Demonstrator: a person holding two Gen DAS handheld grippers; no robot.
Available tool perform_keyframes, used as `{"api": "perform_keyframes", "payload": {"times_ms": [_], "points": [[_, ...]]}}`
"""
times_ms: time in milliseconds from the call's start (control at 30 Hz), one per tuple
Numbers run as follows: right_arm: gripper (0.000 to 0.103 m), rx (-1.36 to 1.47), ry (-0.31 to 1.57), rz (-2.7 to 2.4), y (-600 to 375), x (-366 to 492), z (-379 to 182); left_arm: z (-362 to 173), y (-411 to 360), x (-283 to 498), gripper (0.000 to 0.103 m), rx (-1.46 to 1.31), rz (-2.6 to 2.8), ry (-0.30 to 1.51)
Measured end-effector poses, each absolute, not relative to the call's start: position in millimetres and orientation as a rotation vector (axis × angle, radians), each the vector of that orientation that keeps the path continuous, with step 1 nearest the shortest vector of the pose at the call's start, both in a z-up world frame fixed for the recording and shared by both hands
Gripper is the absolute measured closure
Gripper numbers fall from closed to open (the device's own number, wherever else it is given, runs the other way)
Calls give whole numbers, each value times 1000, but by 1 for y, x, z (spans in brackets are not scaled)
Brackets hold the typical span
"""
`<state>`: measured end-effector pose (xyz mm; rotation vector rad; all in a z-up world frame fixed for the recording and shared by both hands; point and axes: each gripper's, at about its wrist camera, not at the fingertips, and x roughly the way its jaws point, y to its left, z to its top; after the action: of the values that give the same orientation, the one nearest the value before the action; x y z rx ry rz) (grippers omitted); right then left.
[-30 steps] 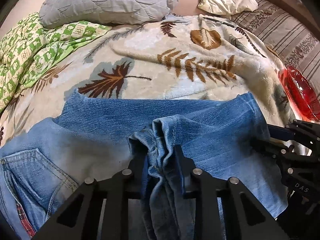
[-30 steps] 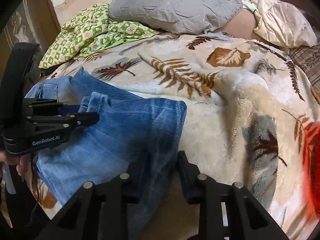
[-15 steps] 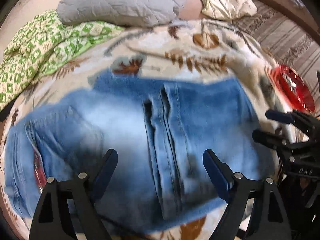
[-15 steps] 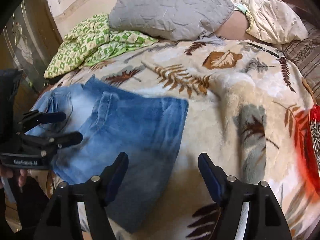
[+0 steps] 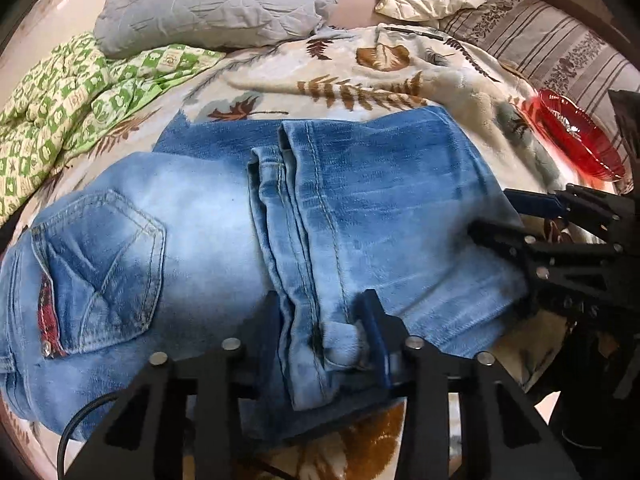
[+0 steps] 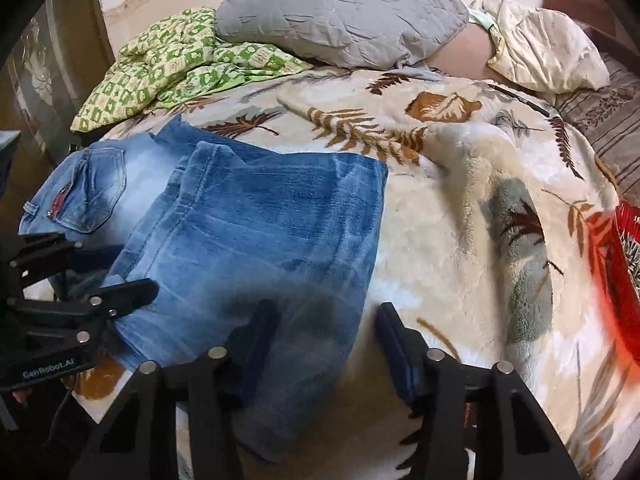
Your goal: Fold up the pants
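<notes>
Blue jeans (image 5: 400, 208) lie folded on the leaf-print blanket (image 6: 460, 200), legs laid over the seat, with a back pocket (image 5: 100, 260) showing at the left. My left gripper (image 5: 322, 320) straddles the bunched hems at the near edge; its jaws are closing, and the pads do not visibly squeeze the denim. My right gripper (image 6: 326, 336) is closing over the jeans' (image 6: 260, 232) near right corner, one finger above denim, the other above blanket. Each gripper shows in the other view: the right gripper (image 5: 494, 212) at the jeans' right edge, the left gripper (image 6: 128, 268) at the left.
A red glass bowl (image 5: 576, 140) sits on the blanket to the right of the jeans. A grey pillow (image 5: 216, 4), a green checked quilt (image 5: 60, 92) and a cream cushion (image 6: 544, 52) lie at the back. The bed's near edge is just below the grippers.
Both grippers let go of the denim they gripped, opened wide and drew back, and have narrowed again. The jeans' hems now lie flat on the seat part.
</notes>
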<state>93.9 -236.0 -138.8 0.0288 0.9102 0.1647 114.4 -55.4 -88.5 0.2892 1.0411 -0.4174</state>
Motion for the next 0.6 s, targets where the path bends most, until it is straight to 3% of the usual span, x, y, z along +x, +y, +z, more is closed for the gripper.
{"api": "perform_keyframes", "payload": {"times_ms": [433, 467, 567, 600], "points": [[47, 48, 901, 180, -242, 92, -137, -79, -44, 108, 62, 210, -446, 1032], [46, 71, 899, 196, -245, 91, -134, -74, -43, 110, 58, 194, -454, 1024], [32, 110, 894, 202, -256, 94, -125, -54, -40, 121, 30, 180, -420, 962], [29, 107, 881, 191, -259, 97, -121, -49, -42, 126, 27, 178, -414, 950]]}}
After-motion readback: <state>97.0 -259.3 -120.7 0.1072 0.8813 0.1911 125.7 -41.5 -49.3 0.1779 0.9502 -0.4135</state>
